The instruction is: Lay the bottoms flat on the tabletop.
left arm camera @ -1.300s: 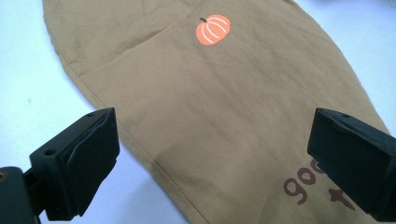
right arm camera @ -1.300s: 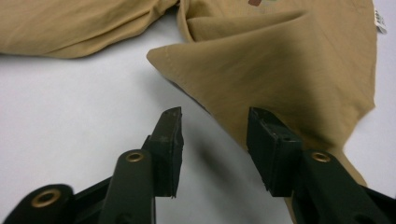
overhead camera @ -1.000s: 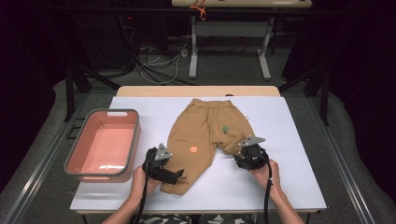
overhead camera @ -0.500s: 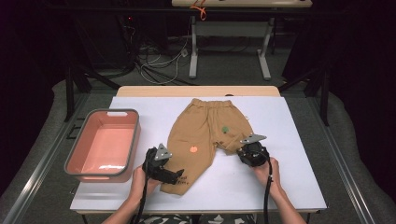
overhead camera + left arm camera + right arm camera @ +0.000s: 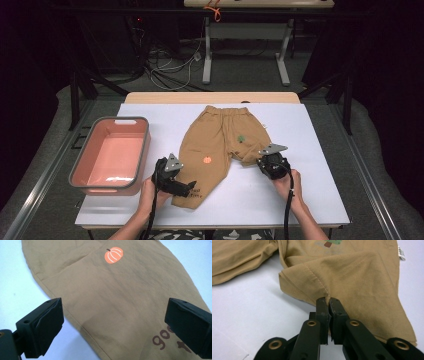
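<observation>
Two grippers work a pair of tan trousers (image 5: 220,145) that lies flat on the white table (image 5: 320,200), waistband away from the person and legs toward them. At the far left sits a pink bin (image 5: 111,156), well apart from the cloth; it plays no part in this step.

Next comes the left gripper (image 5: 189,187), low over the hem of the left leg. In the left gripper view its jaws stand wide, one on each side of the leg's edge, with the orange pumpkin print (image 5: 113,255) beyond them. To take this hem well, I judge it should drop until the lower jaw slides under the stitched edge, then close on both layers near the outer corner, not on the top layer alone.

Further right, the right gripper (image 5: 260,164) is closed on the hem of the right leg (image 5: 352,282), pinching the seam between its tips; the leg looks drawn up into a fold. That grip seems thin, so it should hold without tugging until the left side is caught.
</observation>
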Tool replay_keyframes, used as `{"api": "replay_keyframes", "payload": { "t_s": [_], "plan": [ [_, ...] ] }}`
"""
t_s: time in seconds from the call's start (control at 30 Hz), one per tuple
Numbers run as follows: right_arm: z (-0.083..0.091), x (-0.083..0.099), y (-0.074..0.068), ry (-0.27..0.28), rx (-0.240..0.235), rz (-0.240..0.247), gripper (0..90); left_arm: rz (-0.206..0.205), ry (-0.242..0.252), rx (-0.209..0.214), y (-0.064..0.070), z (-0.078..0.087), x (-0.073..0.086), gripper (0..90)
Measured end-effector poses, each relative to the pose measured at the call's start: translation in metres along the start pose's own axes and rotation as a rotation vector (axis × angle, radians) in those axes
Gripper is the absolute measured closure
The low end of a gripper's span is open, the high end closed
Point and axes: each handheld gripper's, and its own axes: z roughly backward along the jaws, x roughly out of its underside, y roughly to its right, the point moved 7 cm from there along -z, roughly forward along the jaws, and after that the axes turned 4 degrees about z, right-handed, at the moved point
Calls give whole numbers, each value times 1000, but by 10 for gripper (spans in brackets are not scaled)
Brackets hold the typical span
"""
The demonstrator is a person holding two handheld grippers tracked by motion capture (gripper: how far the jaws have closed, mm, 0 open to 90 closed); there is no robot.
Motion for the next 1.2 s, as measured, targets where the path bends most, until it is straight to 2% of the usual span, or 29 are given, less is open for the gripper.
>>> {"api": "replay_keyframes", "payload": {
  "t_s": [0.27,0.53,0.83,1.2],
  "plan": [
    [13,1,-4,-1,-21,6,875,-4,-1,-2,-1,2,0,20],
    [32,7,-11,-20,-47,38,875,-9,4,-7,-2,2,0,20],
    [49,13,-18,-31,-68,60,876,7,8,-4,-1,4,0,20],
    [64,23,-32,-83,-122,98,875,0,4,-5,-2,3,0,19]
  ]
}}
